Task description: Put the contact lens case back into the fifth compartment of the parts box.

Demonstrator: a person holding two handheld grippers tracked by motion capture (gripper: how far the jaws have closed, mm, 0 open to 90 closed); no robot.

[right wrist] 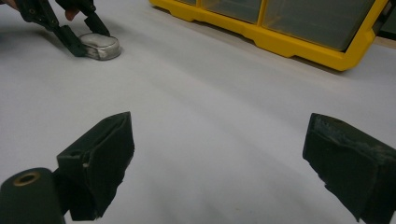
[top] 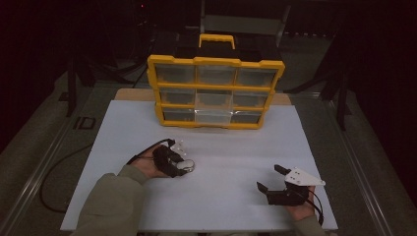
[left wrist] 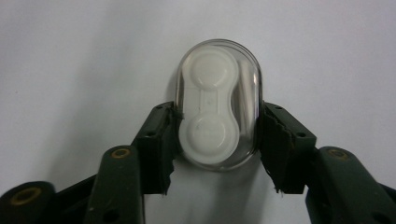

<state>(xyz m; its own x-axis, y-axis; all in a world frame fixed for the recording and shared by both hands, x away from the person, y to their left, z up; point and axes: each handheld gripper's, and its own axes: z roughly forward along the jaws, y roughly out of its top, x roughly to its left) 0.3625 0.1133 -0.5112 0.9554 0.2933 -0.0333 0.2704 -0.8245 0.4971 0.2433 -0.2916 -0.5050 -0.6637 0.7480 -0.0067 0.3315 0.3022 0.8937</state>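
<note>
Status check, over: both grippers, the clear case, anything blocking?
Left gripper shut on the clear oval case, case resting on the white table. Right gripper open, empty. Yellow drawer organizer stands beyond; nothing in between.

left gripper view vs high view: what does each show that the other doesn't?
Left gripper view alone: what sits inside the clear oval case, a white twin-cup contact lens holder, and both pads pressing on the case's sides.

High view alone: the yellow drawer organizer at the far edge of the white board, and the right hand-held gripper with jaws apart over bare board.

Both: the left hand-held gripper shut on the case, which rests on the board.
</note>
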